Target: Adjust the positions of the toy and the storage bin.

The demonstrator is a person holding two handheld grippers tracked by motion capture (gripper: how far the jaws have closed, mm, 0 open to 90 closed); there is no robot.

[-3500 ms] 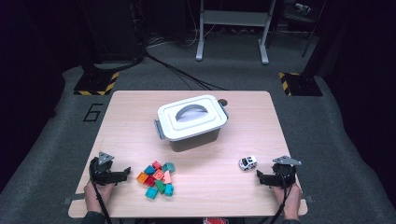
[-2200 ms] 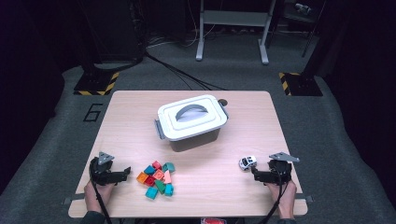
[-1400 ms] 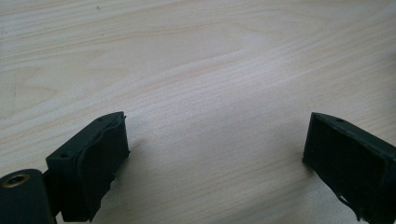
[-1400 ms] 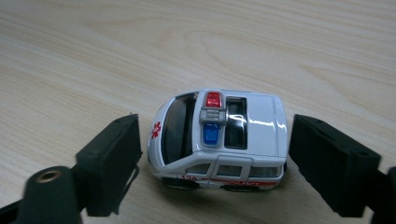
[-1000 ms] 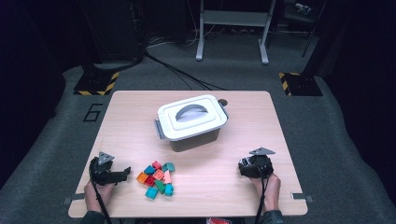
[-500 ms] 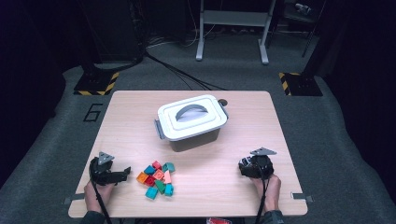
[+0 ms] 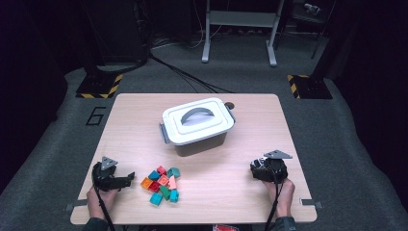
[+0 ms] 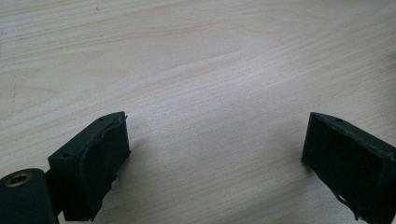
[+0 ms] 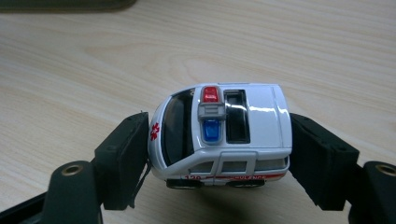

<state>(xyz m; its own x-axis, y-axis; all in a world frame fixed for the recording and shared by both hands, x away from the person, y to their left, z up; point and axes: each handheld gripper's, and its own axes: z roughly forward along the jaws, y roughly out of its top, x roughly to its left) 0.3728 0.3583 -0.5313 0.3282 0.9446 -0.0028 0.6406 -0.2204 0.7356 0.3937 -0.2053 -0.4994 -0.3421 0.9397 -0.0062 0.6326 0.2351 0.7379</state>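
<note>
Dim, dark surroundings; evenly lit table (image 7: 240,159); soft shadows, sharp close views, roof glare.

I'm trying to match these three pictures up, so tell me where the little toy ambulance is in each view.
High view: the toy ambulance sits under the right gripper near the table's right front edge, mostly hidden by it.
Left gripper view: bare wooden table between open jaws; the ambulance is not there.
Right gripper view: the ambulance is centre frame, between the two black jaws, wheels on the table.
Shared landmark: the pale wood-grain tabletop.
</note>
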